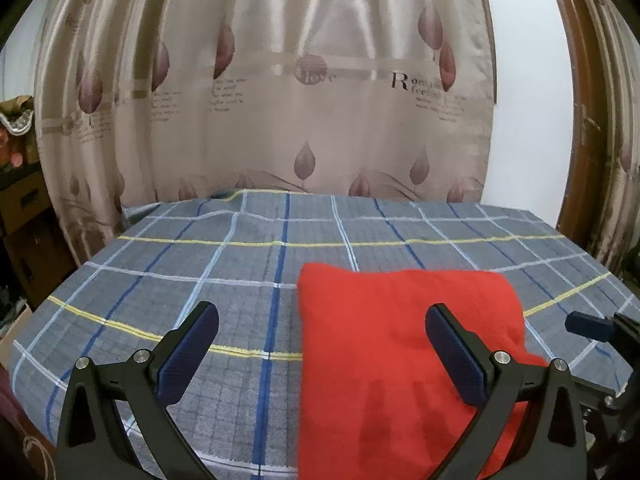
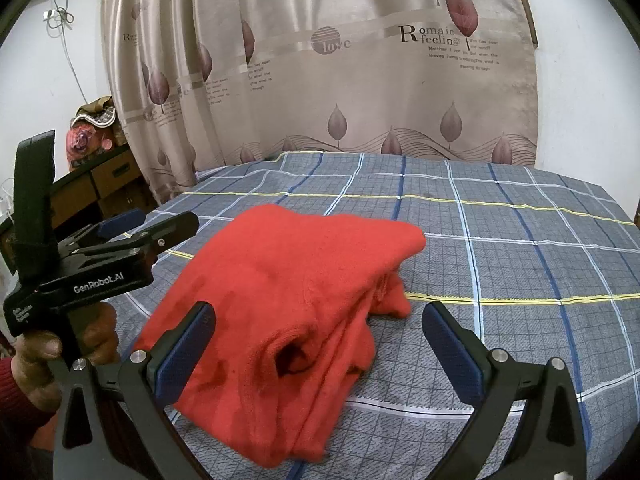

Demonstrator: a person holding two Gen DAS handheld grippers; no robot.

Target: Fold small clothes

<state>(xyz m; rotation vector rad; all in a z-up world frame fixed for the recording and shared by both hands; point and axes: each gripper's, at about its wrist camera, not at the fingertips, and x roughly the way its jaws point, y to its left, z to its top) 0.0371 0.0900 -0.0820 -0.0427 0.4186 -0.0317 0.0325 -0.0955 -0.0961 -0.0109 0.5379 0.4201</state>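
Note:
A red fleece garment (image 2: 280,292) lies folded into a thick bundle on the grey plaid bedcover (image 2: 520,240); its layered edges and a cuff opening face the right wrist camera. My right gripper (image 2: 318,322) is open, its fingers spread just above the bundle's near end, holding nothing. In the left wrist view the same red garment (image 1: 400,340) fills the lower right. My left gripper (image 1: 322,322) is open above the bundle's left edge, its right pad (image 1: 456,356) over the red cloth and its left pad over the bare cover. The left gripper (image 2: 132,224) also shows at the bundle's left side, held by a hand (image 2: 40,352).
A beige curtain with leaf prints (image 1: 280,100) hangs behind the bed. Cardboard boxes and clutter (image 2: 100,168) stand at the left. A brown wooden frame (image 1: 576,120) rises at the right. The right gripper's blue tip (image 1: 588,326) pokes in at the left wrist view's right edge.

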